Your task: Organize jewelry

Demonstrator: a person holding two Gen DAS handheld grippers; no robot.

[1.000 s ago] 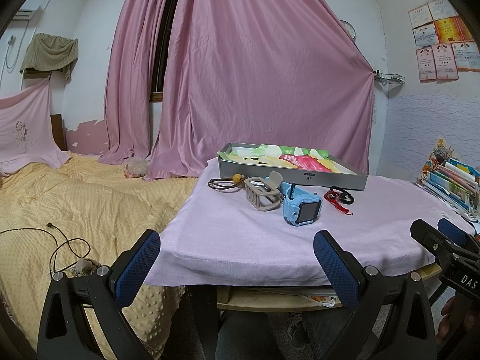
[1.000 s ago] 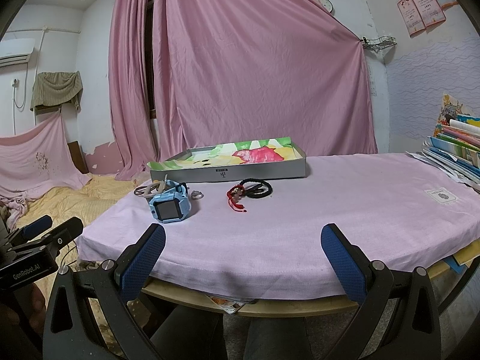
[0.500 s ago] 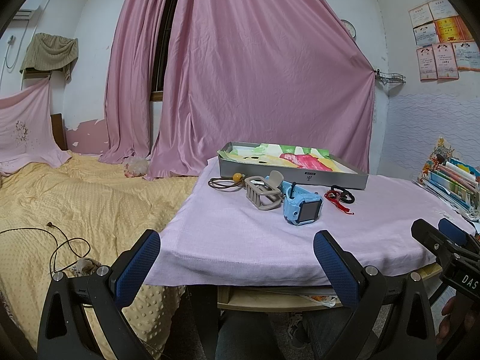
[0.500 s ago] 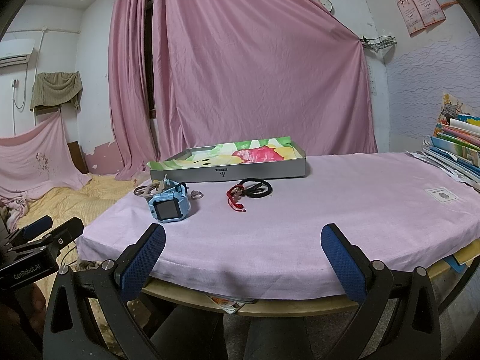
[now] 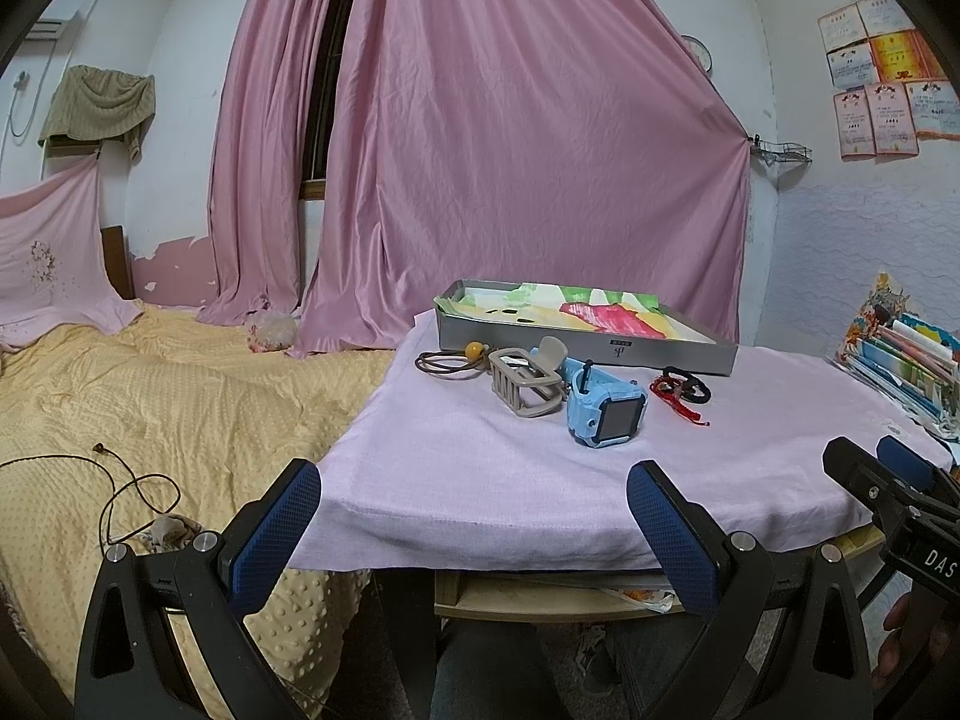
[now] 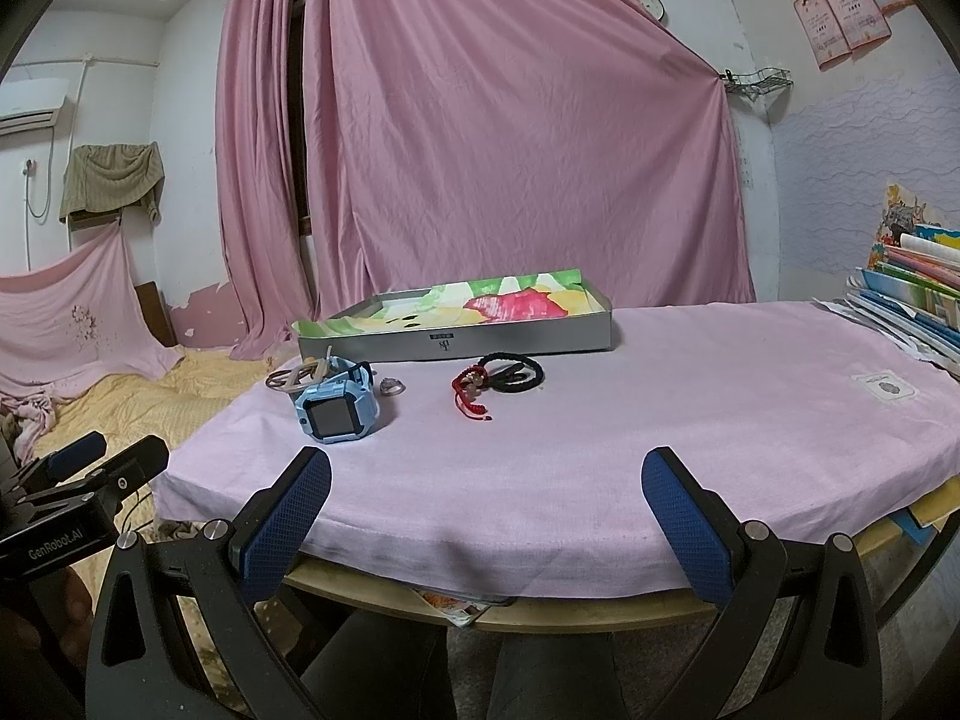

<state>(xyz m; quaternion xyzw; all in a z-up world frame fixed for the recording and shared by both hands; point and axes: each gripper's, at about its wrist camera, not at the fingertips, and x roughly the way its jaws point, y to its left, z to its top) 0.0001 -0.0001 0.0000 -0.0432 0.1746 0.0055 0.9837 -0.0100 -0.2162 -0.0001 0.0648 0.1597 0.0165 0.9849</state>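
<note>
No change since the earlier views: both the left gripper (image 5: pixel 474 489) and right gripper (image 6: pixel 486 480) remain spread wide and empty, short of the table edge, so sorting has not begun. In front of the shallow grey tray (image 5: pixel 585 348) lie a glossy blue plastic watch (image 5: pixel 606 411), braided red bracelet (image 6: pixel 471 399) and looped black cord (image 6: pixel 513 372) on the matte pink cloth (image 6: pixel 660 420).

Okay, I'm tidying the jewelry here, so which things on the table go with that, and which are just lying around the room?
For the job: grey tray, blue watch, beige watch strap, red cord bracelet, black hair ties, brown cord with the yellow bead, small ring.

Just lying about: stack of books, cable on the yellow bedspread, pink curtain.
</note>
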